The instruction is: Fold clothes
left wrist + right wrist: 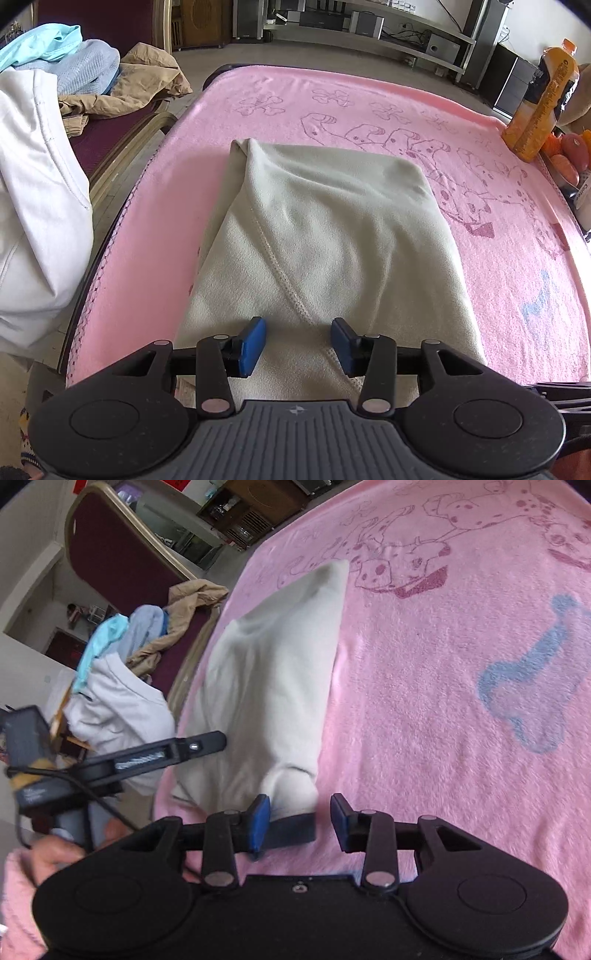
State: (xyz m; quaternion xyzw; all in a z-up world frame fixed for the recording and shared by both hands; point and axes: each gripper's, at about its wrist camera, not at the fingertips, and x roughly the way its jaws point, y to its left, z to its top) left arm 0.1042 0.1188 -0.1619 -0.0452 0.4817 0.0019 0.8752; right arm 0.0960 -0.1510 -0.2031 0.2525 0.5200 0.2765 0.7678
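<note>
Nearest: left gripper (298, 341) hangs over the near end of the pale cream fleece garment (314, 236), jaws standing part-way open. Its blue pads (253, 345) straddle a stitched seam but nip nothing; cloth lies flat between and beneath them.

Right gripper (300, 821) sits at the garment's near right corner, jaws likewise part open. A dark hem band (293, 832) and a puffed fold of cream cloth lie between the pads. Left pad appears to brush the fabric; right pad stands clear. No grip that I can see.

The garment lies folded into a long strip running away down the middle-left of the pink dog-print blanket (498, 229) that covers the table.

Handling, as I judge it: light, soft, limp fleece. It will sag and drag, not hold shape, and the nap should cling somewhat to the plush blanket. Best hold looks to be the two near corners at the hem, pinching through all layers so the fold does not come apart when lifted toward the far end.

Further off: to the left, a maroon chair (122, 122) heaped with white, tan and blue clothes (92, 74). Far right edge, an orange drink bottle (543, 99).
</note>
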